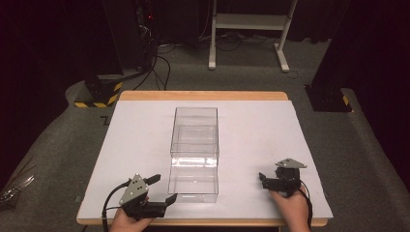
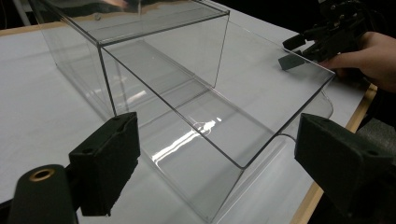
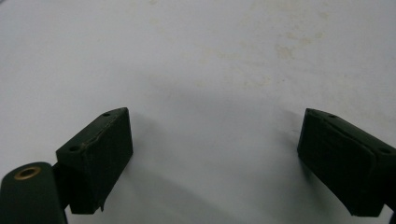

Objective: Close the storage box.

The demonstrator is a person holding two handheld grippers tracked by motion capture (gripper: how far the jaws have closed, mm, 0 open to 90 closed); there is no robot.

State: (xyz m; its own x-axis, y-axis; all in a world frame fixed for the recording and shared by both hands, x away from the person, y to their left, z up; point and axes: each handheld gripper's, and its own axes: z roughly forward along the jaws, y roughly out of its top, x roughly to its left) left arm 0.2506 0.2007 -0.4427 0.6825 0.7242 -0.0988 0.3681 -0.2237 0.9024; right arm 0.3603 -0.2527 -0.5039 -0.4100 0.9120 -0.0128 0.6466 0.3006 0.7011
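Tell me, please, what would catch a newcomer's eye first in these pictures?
First the clear plastic box, long and open-topped, standing in the middle of the white table. Next the two black hand-held tools at the near edge: the left tool sits open right beside the box's near left corner, and its view looks along the box. The right tool rests apart on the bare surface to the right, also open.

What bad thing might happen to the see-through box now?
1. The clear box is see-through and shiny, so the open left gripper right beside its near corner might bump it instead of gripping it.
2. Its near end sits close to the table edge; a shove toward the person might slide it off.
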